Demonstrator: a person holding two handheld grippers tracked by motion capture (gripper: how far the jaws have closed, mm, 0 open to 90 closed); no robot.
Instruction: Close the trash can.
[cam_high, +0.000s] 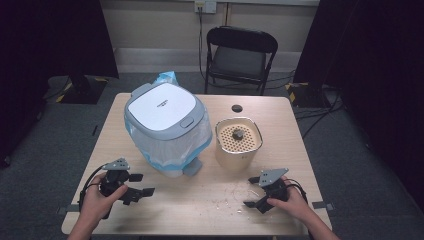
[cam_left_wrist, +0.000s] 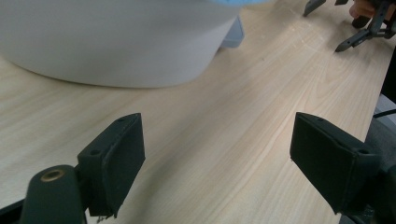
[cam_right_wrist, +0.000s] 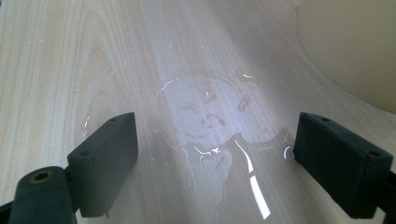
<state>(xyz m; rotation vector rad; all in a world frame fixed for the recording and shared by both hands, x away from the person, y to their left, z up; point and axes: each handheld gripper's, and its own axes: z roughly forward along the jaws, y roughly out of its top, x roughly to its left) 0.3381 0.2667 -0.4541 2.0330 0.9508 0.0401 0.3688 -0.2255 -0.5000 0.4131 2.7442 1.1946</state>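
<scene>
On a pale wooden table (cam_high: 200, 210), a person's two hand-held grippers rest low near the front edge, both empty. At about 8 o'clock in the high view, the left gripper (cam_high: 142, 185) lies in the left hand (cam_high: 97, 197) with its jaws spread wide, nothing between them; its own camera looks across bare wood toward the white curved base of the bin (cam_left_wrist: 116, 42). At about 5 o'clock, the right gripper (cam_high: 255, 192) sits in the right hand (cam_high: 290, 200), jaws also parted and clear of any object, poised over a thin smear of spilled liquid (cam_right_wrist: 219, 126) that glints on the tabletop. Just left of centre stands the grey-lidded white bin (cam_high: 165, 112), lined with a pale blue bag and with its lid down. Immediately beside it at 3 o'clock sits a cream-coloured pot (cam_high: 238, 142) with a perforated insert, near the right gripper but apart from it. Behind the table, at 12 o'clock, stands a black folding chair (cam_high: 240, 55).
</scene>
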